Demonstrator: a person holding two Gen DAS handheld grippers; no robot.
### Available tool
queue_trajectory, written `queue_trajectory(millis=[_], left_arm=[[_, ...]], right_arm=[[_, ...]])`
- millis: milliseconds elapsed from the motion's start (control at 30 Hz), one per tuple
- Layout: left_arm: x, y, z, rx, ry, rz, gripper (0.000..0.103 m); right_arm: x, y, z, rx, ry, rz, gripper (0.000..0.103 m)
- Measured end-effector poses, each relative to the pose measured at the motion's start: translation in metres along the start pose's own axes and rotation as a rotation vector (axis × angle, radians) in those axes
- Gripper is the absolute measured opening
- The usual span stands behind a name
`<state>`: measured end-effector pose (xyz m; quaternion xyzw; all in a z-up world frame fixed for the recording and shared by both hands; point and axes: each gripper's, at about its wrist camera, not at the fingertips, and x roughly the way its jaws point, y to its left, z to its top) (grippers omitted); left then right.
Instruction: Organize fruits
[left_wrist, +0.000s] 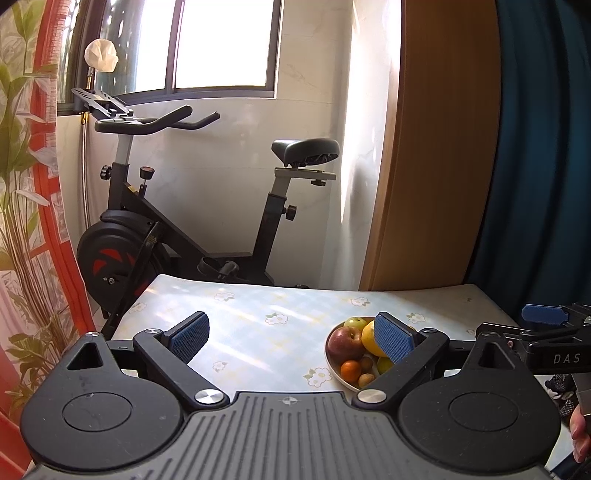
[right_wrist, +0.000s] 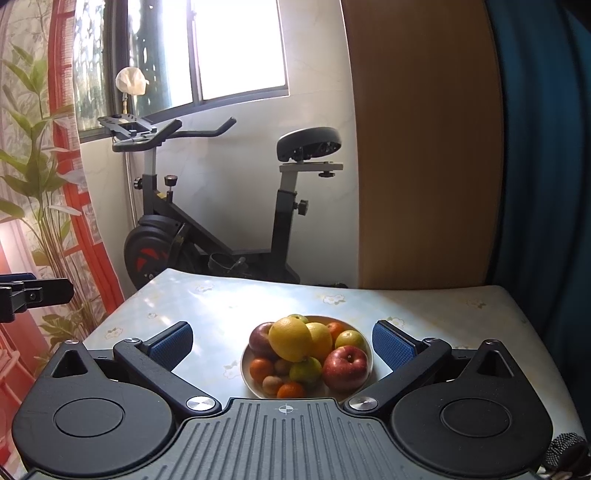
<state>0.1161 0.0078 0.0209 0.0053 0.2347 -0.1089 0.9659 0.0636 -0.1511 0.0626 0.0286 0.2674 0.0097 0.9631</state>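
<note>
Left to right: the left gripper (left_wrist: 291, 338) is spread wide, holding nothing, and its right blue pad hides part of the shallow white bowl of mixed fruit (right_wrist: 246, 373) on the floral-print table (right_wrist: 221, 306). The right gripper (right_wrist: 282, 345) is wide too, framing the bowl; the back fruits are mostly buried.

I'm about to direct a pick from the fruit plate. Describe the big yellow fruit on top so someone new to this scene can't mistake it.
Find the table with the pale floral cloth, in front of the exercise bike; the white plate piled with fruit sits on it. The target is the large yellow citrus topping the pile, left of a more orange one. It is the biggest, highest and palest yellow fruit there.
</note>
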Motion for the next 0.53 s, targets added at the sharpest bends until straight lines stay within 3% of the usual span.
queue_trajectory(millis=[533], left_arm=[[-0.0017,-0.0003,0.0026,0.007,-0.008,-0.019,0.097]], right_arm=[[-0.0011,-0.0042,-0.0011,0.011,-0.004,-0.004,0.103]])
